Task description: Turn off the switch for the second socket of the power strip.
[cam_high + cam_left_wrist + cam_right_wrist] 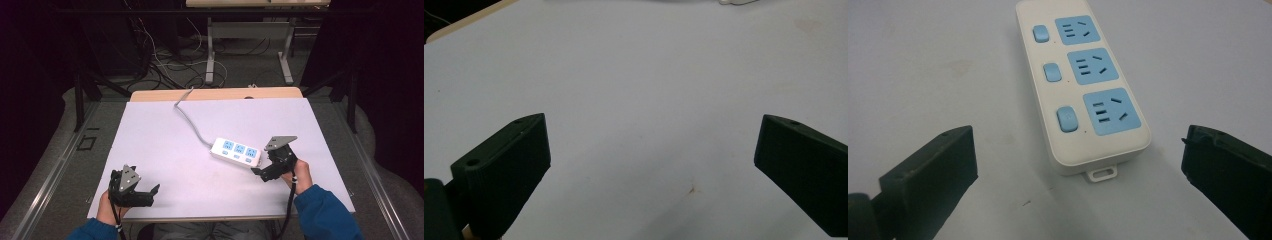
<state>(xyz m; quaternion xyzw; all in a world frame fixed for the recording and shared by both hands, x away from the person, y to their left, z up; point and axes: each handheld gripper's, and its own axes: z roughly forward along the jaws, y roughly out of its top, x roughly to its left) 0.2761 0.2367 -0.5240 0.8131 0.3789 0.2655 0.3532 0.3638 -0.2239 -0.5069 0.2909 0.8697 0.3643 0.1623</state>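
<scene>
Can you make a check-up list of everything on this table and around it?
Surface: white sheet covering a wooden table, small brown speck.
Job's things: white plastic power strip with three blue sockets and three blue buttons, lying flat.
Clutter: nothing seen.
Grippers: left black tool open, over bare sheet; right black tool open, just short of the strip's end.
Cables: grey cord runs from the strip off the far edge.
Surroundings: tangled wires on floor, metal table legs.

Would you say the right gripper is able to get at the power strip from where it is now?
Probably yes. The right gripper sits just off the near end of the power strip, its jaws spread wide with that end between them, and only bare white table cover lies between.
</scene>
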